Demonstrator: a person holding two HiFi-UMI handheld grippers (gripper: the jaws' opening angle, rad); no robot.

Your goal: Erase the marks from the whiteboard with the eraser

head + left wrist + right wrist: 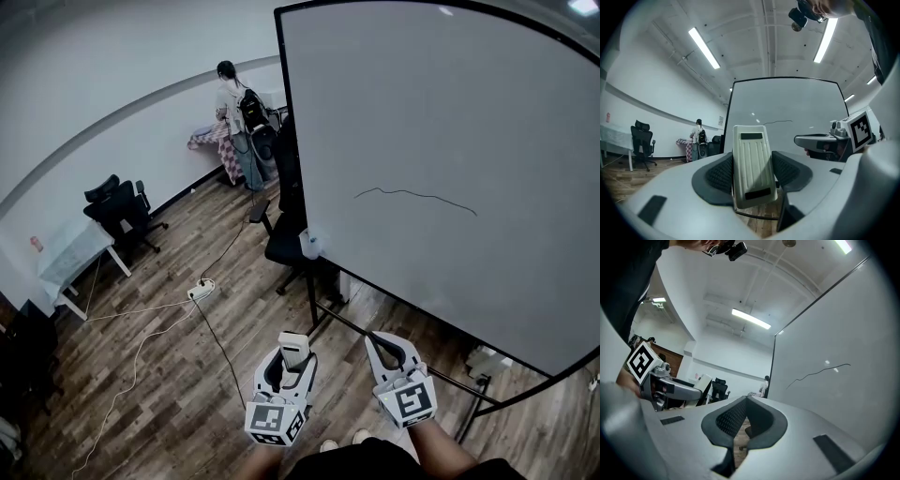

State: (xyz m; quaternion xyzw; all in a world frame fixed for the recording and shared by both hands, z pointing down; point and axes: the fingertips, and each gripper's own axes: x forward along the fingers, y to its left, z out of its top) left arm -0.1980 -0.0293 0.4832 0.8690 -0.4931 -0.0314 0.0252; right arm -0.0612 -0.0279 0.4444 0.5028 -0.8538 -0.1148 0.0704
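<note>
Left gripper (292, 360): jaws clamped on the cream ribbed eraser (751, 164), held upright and clear of the board. Right gripper (746, 402): jaw tips pressed together, nothing between them. Both are low, in front of the whiteboard (450, 112), not touching it. One thin wavy black marker line (417, 195) mid-board. Beyond: power strip (201, 290) on the wood floor (178, 375), black office chair (117, 211), a person (234, 117) at the far wall.

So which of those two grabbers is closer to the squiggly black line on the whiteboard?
Right. The right gripper hangs below the black line, almost under it. The left gripper, shut on the eraser, sits farther left, out by the whiteboard's left edge.
</note>
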